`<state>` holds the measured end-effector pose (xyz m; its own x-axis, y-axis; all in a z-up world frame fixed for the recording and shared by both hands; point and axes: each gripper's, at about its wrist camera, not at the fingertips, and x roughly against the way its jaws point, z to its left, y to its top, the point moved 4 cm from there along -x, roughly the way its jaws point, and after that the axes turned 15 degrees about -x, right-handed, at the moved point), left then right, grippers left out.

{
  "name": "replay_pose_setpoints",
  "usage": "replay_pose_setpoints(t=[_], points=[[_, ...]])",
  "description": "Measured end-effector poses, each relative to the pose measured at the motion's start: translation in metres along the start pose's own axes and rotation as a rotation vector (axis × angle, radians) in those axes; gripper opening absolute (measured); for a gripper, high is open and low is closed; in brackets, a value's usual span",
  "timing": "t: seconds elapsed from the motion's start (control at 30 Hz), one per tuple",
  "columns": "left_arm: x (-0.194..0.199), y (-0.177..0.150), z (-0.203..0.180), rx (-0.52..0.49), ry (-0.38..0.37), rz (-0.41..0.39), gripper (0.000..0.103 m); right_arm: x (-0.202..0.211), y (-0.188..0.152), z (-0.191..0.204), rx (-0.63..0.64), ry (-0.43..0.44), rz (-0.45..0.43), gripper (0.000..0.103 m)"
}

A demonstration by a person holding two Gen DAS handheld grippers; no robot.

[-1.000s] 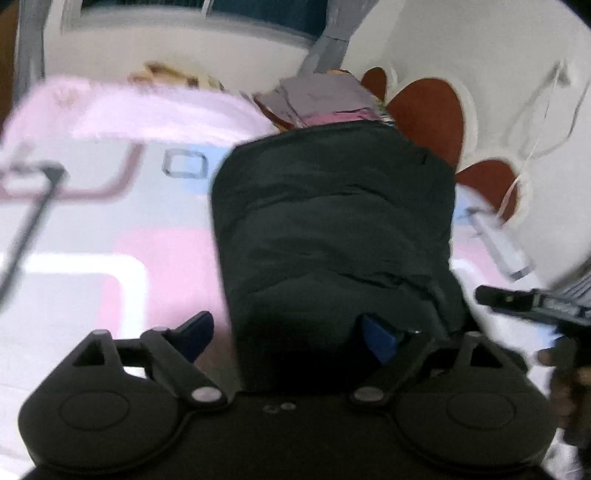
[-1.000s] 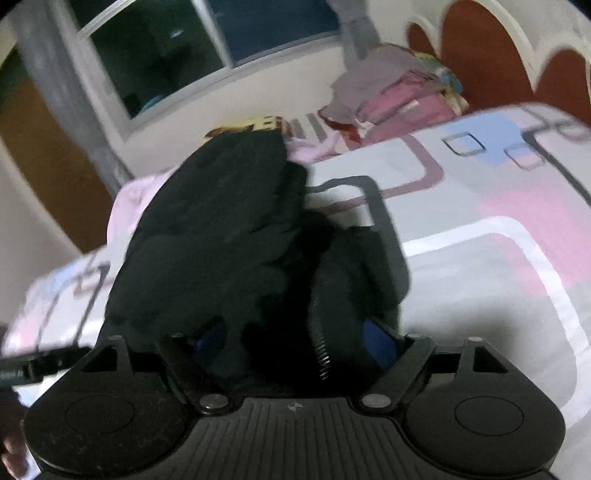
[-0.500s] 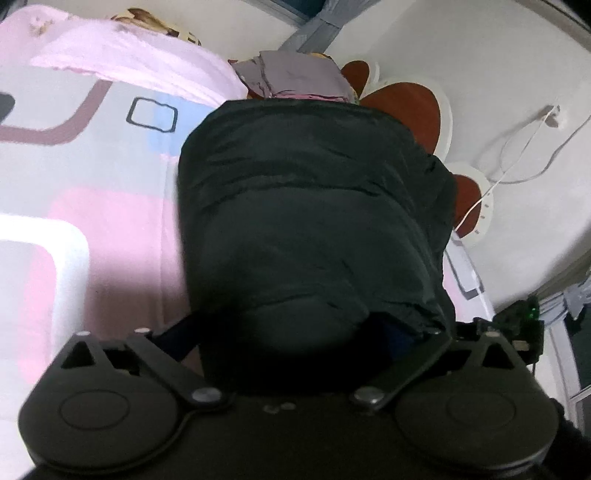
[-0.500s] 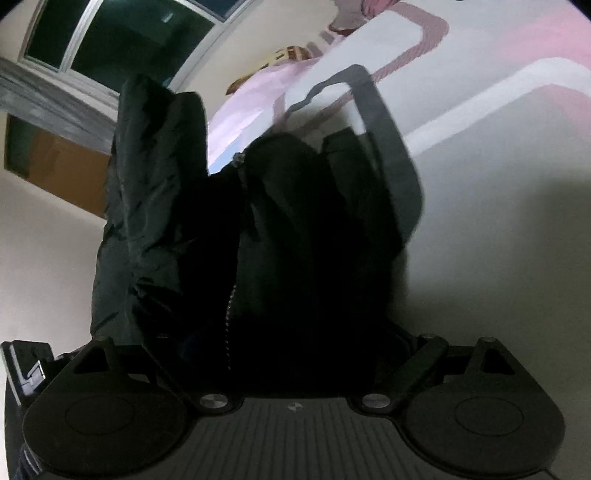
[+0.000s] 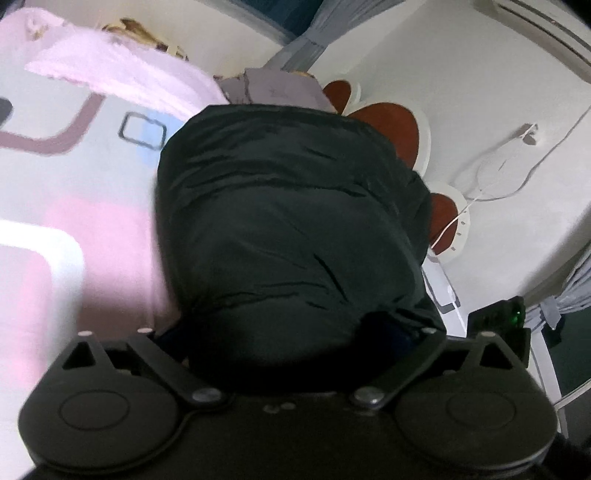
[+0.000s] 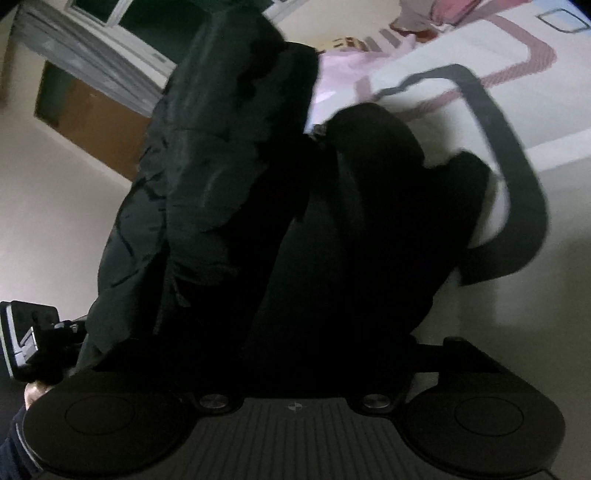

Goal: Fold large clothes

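A black puffy jacket (image 5: 288, 206) lies bunched on the bed's patterned sheet (image 5: 55, 177). My left gripper (image 5: 284, 332) straddles its near end with the jaws spread wide and just starting to close. The fabric bulges between them and covers most of both fingers. In the right wrist view the jacket (image 6: 229, 192) fills the middle and rises in a dark fold at the left. My right gripper (image 6: 295, 350) is closing on the near edge, its fingers buried in the black cloth. The left gripper's body (image 6: 22, 339) shows at the lower left there.
A pink blanket (image 5: 122, 81) and a pile of folded clothes (image 5: 280, 88) lie at the bed's far end by a red and white headboard (image 5: 391, 125). A white cable (image 5: 491, 177) hangs on the wall. A window (image 6: 96, 11) and a brown door (image 6: 96, 122) stand beyond the jacket.
Both grippers have sunk and pushed in over the jacket's near edge. The blue pads seen a second ago are now mostly covered by black fabric. The right view has tilted.
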<state>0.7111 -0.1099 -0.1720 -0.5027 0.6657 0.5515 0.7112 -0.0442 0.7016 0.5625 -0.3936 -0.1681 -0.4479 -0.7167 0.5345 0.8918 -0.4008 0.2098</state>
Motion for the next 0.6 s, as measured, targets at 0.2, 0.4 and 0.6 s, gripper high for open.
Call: replay_pose_setpoints(t=[0.2, 0.4, 0.6], points=[[0.079, 0.005, 0.034, -0.028, 0.062, -0.03, 0.097, -0.041, -0.043, 0.073, 0.042, 0.066, 0.037, 0.059], [0.148, -0.015, 0.109, 0.0, 0.192, 0.034, 0.097, -0.13, -0.099, 0.129, 0.053, 0.048, 0.105, 0.059], [0.14, -0.045, 0.146, 0.06, 0.21, 0.049, 0.097, -0.161, -0.116, 0.115, -0.03, -0.023, 0.078, 0.068]])
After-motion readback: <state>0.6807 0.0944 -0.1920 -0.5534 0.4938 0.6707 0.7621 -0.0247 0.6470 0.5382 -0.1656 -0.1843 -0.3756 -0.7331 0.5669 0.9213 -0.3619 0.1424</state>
